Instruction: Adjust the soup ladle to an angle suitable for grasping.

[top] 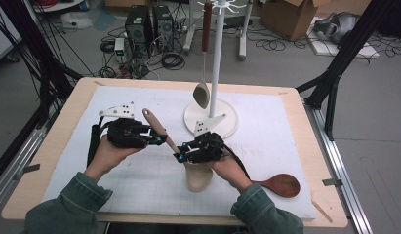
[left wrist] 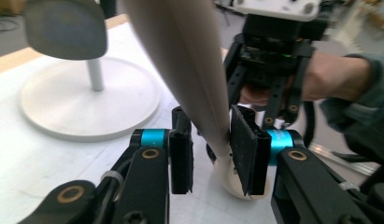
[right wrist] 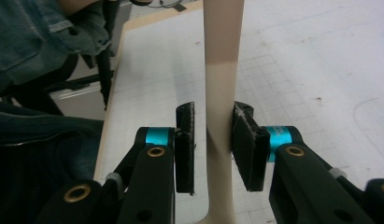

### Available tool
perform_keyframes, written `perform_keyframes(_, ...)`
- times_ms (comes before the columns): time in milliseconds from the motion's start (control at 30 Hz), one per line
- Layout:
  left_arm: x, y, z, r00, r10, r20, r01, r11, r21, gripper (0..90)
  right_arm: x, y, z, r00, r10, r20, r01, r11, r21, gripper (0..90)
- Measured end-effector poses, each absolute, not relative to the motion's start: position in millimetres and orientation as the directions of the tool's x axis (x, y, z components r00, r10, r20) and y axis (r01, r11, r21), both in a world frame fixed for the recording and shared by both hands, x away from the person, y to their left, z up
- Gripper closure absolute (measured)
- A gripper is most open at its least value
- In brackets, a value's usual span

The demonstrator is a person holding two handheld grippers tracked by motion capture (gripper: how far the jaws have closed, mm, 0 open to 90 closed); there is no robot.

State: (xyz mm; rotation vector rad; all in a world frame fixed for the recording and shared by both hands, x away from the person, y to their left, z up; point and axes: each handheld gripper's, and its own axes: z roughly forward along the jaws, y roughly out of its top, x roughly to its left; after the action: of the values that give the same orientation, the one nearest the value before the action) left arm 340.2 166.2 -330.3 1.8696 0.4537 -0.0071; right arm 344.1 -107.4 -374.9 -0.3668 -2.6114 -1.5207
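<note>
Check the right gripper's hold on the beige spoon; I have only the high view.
Observer: In the right gripper view, the right gripper isn't clamped. One pad stands off the spoon, and the other touches its handle.
Operator: Now report the left gripper.
Observer: In its own view, the left gripper is shut on the handle.
</note>
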Motion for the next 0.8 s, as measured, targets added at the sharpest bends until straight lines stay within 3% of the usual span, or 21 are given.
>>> perform_keyframes(233, 343, 165, -326, 0.939, 0.242, -0.242, 0.305, -0.272, 0.913, 72.5, 347, -108, -377, -0.969, 0.113, 0.219, 0.246, 0.483, 0.840, 75.4)
perform_keyframes(600, 341, 158, -322, 0.933, 0.282, -0.222, 0.299, -0.268, 0.916, 68.6, 338, -102, -371, -0.959, 0.205, 0.198, 0.269, 0.419, 0.867, 78.6)
perform_keyframes(800, 340, 155, -321, 0.945, 0.243, -0.218, 0.285, -0.285, 0.915, 75.2, 338, -102, -369, -0.963, 0.191, 0.192, 0.257, 0.415, 0.873, 77.5)
